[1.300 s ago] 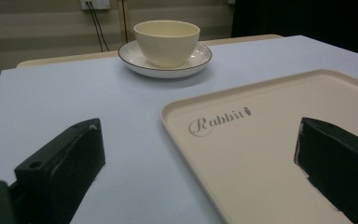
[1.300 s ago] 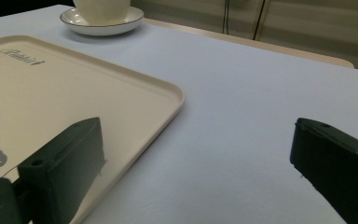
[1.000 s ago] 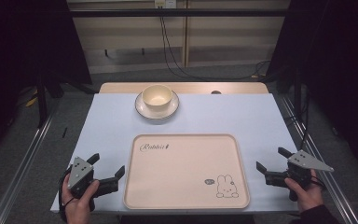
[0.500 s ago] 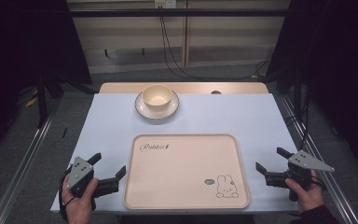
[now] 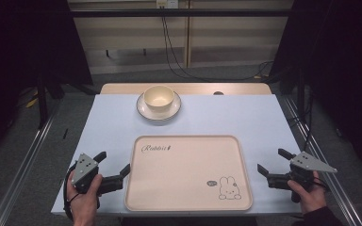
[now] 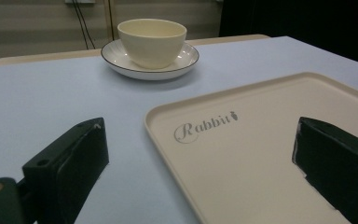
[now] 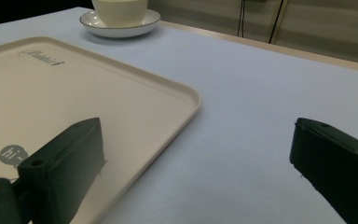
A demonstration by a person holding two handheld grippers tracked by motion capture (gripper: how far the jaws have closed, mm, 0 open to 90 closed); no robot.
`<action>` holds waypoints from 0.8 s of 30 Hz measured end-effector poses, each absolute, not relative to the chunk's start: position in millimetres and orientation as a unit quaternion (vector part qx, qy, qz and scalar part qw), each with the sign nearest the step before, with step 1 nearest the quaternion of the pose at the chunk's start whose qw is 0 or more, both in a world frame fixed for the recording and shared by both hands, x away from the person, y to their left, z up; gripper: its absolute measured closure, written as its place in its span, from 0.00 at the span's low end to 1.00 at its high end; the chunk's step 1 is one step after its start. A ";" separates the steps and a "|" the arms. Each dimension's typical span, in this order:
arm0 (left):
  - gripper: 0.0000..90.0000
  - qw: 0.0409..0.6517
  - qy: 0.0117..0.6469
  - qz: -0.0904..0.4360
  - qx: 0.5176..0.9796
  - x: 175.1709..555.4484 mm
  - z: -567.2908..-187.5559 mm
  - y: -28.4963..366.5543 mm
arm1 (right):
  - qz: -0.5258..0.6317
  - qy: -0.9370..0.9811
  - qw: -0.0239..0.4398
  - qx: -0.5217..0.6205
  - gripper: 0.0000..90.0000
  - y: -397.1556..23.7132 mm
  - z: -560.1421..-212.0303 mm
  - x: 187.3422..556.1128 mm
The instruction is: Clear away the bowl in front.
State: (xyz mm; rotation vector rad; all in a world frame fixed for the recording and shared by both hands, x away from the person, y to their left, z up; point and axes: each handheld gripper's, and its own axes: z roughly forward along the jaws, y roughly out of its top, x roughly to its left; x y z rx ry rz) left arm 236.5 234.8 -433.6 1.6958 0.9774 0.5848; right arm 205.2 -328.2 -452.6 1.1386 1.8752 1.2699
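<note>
A cream tray (image 5: pixel 184 155) printed with "Rabbit" and a small rabbit lies at the front middle of the pale blue table. A cream bowl (image 5: pixel 158 98) stands on a white saucer (image 5: pixel 143 109) at the back. My left gripper (image 5: pixel 113 164) is open at the tray's left edge, one jaw over the tray (image 6: pixel 261 135), one over the table. My right gripper (image 5: pixel 273 161) is open just right of the tray (image 7: pixel 121 93), holding nothing. The bowl (image 6: pixel 152 41) and saucer (image 6: pixel 121 65) sit ahead of the left gripper; in the right gripper view the bowl (image 7: pixel 119 10) is far off.
The table (image 5: pixel 245 117) has a wooden strip (image 5: pixel 245 89) along its back edge. Metal rails (image 5: pixel 23 165) run along both sides on the floor. Cables (image 5: pixel 179 56) hang behind the table. Dark curtains stand left and right.
</note>
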 end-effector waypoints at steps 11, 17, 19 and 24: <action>0.04 0.526 0.397 0.235 0.715 256.8 -427.8 223.9 | 0.491 0.703 0.290 0.424 0.02 -326.7 -451.8 205.3; 0.04 0.528 0.393 0.235 0.716 263.6 -424.0 220.4 | 0.495 0.704 0.289 0.418 0.01 -326.8 -451.7 204.9; 0.04 0.529 0.394 0.237 0.714 264.9 -423.0 220.6 | 0.493 0.707 0.289 0.416 0.01 -326.7 -452.0 205.0; 0.05 0.530 0.385 0.237 0.717 271.8 -420.9 218.2 | 0.492 0.708 0.291 0.416 0.01 -326.3 -452.1 205.4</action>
